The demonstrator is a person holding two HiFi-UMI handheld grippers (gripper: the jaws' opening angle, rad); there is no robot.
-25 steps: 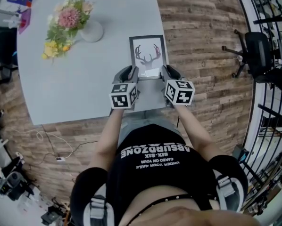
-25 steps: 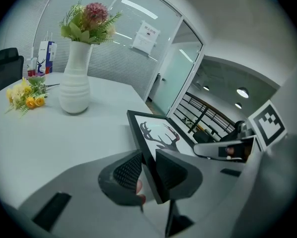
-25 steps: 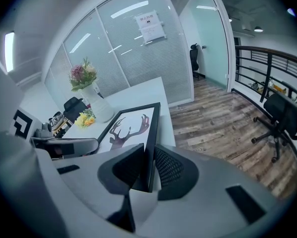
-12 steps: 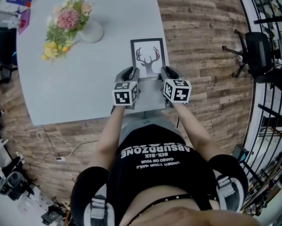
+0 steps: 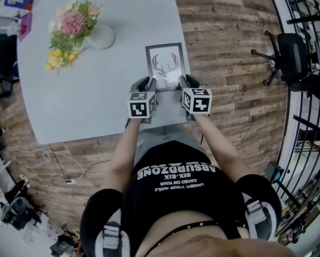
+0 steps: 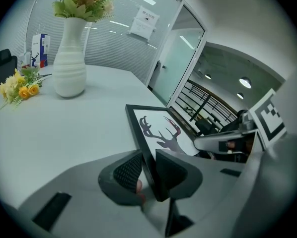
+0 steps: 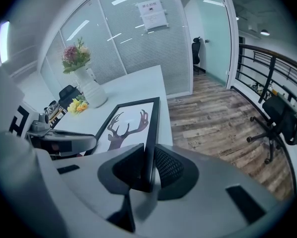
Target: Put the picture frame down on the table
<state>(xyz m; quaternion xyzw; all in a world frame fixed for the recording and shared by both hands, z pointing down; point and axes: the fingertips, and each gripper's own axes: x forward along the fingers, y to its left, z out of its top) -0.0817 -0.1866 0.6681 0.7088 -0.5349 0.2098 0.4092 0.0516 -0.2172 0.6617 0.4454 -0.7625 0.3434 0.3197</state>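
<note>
Logged from the head view, left to right. Saw a pale grey counter [image 5: 96, 90] over a wood-plank floor [image 5: 229, 47]. Noted a white vase [image 5: 102, 36] of pink and green flowers [image 5: 74, 20] upright toward the counter's far left. Found a loose bunch of yellow flowers [image 5: 55, 58] lying just beside it.

Found the left gripper [image 5: 147, 83] at the near left edge of the picture frame [image 5: 165, 63]. Confirmed this in the left gripper view. Saw the fingers [image 6: 128, 170] nearly closed and clamped on the frame's thin black edge, with the ribbed pad against one face. Saw the frame [image 6: 163, 133] slanting up and away from the grip over the counter [image 6: 64, 128], deer-antler print facing up. Noted the vase [image 6: 70, 63] and yellow flowers [image 6: 19, 88] well beyond it.

Placed the frame over the counter's right-hand part, close to the right edge, carried between both grippers. Could not tell whether its far edge touched the surface.

Found the right gripper [image 5: 185, 82] on the frame's near right edge. Read the same in the right gripper view: fingers [image 7: 168, 165] pinched on the frame [image 7: 126, 123] rim, narrow gap filled by it.

Saw a black office chair [image 5: 291, 52] on the floor farther right, well clear of the counter. Noted a dark railing [image 5: 310, 116] at the far right.
</note>
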